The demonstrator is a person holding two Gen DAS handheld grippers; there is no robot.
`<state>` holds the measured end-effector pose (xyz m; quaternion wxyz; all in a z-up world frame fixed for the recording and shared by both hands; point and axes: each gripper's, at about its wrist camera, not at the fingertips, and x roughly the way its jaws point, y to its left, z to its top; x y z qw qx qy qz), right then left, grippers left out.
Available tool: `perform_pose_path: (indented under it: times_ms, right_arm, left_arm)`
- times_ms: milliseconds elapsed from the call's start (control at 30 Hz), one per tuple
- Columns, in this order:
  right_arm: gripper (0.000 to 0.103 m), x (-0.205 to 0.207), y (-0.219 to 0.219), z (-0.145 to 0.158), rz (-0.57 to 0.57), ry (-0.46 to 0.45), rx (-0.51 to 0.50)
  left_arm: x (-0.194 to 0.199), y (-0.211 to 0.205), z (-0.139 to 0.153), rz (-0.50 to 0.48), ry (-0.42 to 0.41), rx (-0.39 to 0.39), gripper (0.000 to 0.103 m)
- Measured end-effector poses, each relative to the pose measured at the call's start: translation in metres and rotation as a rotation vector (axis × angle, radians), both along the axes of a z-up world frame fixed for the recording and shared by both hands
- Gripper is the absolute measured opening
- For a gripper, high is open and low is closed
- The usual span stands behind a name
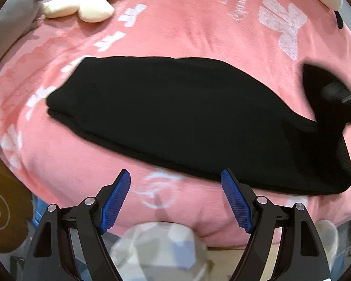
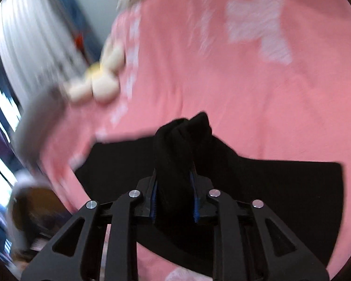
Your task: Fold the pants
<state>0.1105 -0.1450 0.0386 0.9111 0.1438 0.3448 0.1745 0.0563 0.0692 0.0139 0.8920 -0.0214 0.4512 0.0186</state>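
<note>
A pink bedspread printed with white lettering fills both wrist views, and across its middle lies a pair of black pants, spread in a long flat shape with layered edges stacked at its left end. In the left wrist view the garment lies just ahead of the left gripper, its near hem passing behind the tip of the right-hand blue pad; that tool's jaws stand wide apart with only bedspread showing between them and no cloth caught. At the far right of the same view the right gripper shows as a dark blur, lifting one end of the pants into a raised peak. The right wrist view shows that grip close up: the right gripper's jaws are clamped on a bunched fold of the black cloth, which rises from between the pads to a point beyond the fingertips, while the rest of the pants lies flat on the bedspread under and beside the tool. A cream plush toy rests near the bedspread's far left corner, well apart from the pants.
</note>
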Motion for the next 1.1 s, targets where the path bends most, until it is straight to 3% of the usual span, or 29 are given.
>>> perform_pose_path:
  times_ms: [100,200,233,300,333,400,533,600,633,700,733,767,833,933,1000,1100]
  right_arm:
    - [0.033,0.018,0.054,-0.054,0.064,0.126,-0.159]
    - [0.055,0.002,0.078,-0.047,0.031,0.032,-0.313]
    - [0.057,-0.002,0.083,-0.042,0.014,0.012,-0.355]
    - [0.051,-0.005,0.088,-0.04,0.009,0.003,-0.4]
    - [0.035,-0.003,0.086,-0.044,0.018,0.017,-0.415]
    - [0.014,0.003,0.084,-0.048,0.022,0.048,-0.386]
    - [0.013,0.003,0.079,-0.01,-0.043,-0.014,-0.281]
    - [0.022,0.008,0.085,-0.007,-0.022,-0.021,-0.247]
    - [0.034,0.014,0.09,-0.013,-0.006,0.007,-0.261]
    - [0.038,0.021,0.099,-0.034,0.026,0.1,-0.301]
    - [0.038,0.018,0.096,-0.034,0.027,0.101,-0.275]
    - [0.041,0.006,0.086,-0.028,0.014,0.08,-0.211]
    - [0.067,-0.012,0.064,-0.014,-0.058,0.045,-0.165]
    - [0.074,-0.049,0.007,0.005,-0.231,-0.007,-0.164]
    - [0.079,-0.066,-0.035,0.004,-0.341,0.029,-0.191]
    - [0.079,-0.088,-0.1,-0.021,-0.479,0.155,-0.162]
  left_arm:
    - [0.001,0.016,-0.003,0.005,-0.008,0.016,0.078]
    - [0.002,0.028,-0.006,0.005,-0.017,0.016,0.078]
    - [0.002,0.03,-0.007,0.004,-0.018,0.018,0.078]
    - [0.004,0.032,-0.01,0.004,-0.02,0.019,0.079]
    - [0.005,0.032,-0.011,0.003,-0.019,0.017,0.079]
    - [0.006,0.032,-0.014,-0.006,-0.012,0.0,0.079]
    - [0.005,0.034,-0.013,-0.024,-0.005,-0.005,0.079]
    - [0.005,0.036,-0.014,-0.026,-0.001,0.0,0.08]
    - [0.007,0.037,-0.015,-0.021,0.008,0.001,0.08]
    - [0.009,0.038,-0.017,-0.016,0.024,-0.008,0.08]
    - [0.009,0.039,-0.017,-0.015,0.028,-0.013,0.08]
    - [0.008,0.039,-0.016,-0.016,0.029,-0.017,0.08]
    - [0.007,0.04,-0.016,-0.021,0.029,-0.008,0.081]
    - [0.008,0.039,-0.019,-0.022,0.033,0.013,0.081]
    - [0.009,0.038,-0.022,-0.017,0.044,0.006,0.081]
    - [0.01,0.034,-0.023,-0.015,0.05,-0.001,0.081]
